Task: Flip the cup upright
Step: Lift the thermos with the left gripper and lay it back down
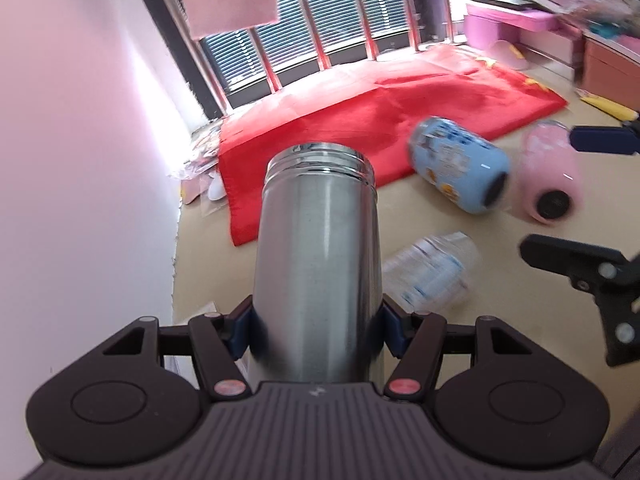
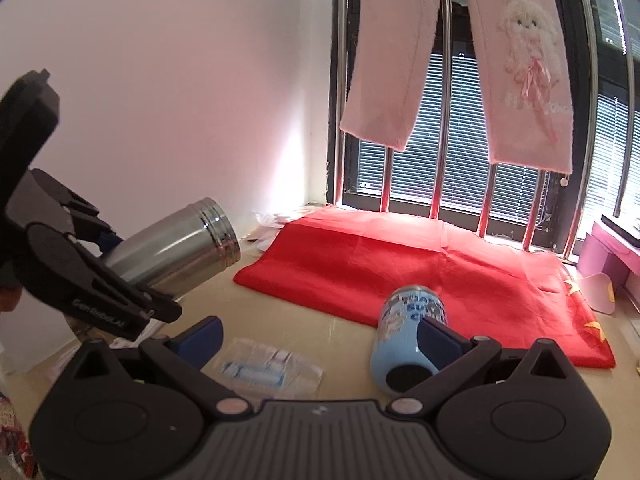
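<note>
Cup first: the brushed steel cylindrical cup [image 1: 316, 264] fills the centre of my left wrist view, clamped low on its body by my left gripper [image 1: 316, 328], threaded mouth pointing away. At right lie a blue printed cup [image 1: 460, 168] and a pink cup [image 1: 550, 176] on the beige worktop [image 1: 304, 220].

From the right wrist view, the steel cup hangs tilted at left, off the worktop; my right gripper [image 2: 320, 340] is spread wide, holding nothing. I should rotate until the mouth faces up, then lower squarely.
</note>
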`<state>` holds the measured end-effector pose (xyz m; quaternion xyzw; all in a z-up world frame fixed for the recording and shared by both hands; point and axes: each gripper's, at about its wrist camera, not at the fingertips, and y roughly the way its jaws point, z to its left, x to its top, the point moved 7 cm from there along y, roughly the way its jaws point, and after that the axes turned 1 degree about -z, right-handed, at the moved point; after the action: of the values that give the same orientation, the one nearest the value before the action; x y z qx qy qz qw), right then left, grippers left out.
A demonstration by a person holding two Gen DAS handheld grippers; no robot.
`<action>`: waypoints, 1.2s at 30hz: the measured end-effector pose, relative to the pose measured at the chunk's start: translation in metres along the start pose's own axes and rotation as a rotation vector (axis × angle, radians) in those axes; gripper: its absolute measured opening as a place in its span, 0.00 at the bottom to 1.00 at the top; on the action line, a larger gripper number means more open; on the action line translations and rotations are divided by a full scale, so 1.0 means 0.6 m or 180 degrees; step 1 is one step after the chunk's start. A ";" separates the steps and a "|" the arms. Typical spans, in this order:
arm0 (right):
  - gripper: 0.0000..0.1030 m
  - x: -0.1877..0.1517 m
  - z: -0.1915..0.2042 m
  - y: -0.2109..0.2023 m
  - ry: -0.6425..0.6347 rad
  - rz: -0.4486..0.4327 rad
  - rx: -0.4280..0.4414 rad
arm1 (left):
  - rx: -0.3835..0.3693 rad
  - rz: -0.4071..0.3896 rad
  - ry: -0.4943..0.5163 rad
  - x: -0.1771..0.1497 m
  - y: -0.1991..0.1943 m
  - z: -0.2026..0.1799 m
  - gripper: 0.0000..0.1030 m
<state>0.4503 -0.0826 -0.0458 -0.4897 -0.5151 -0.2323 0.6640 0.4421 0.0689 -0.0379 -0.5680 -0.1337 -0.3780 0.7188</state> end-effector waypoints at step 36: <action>1.00 -0.187 -0.039 -0.186 0.0119 0.0412 -0.0231 | -0.0686 0.0248 0.0470 -0.159 -0.022 -0.217 0.90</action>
<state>0.3295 -0.1718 -0.1019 -0.5413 -0.4612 -0.2165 0.6689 0.3373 -0.0141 -0.1293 -0.6173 -0.0169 -0.4027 0.6756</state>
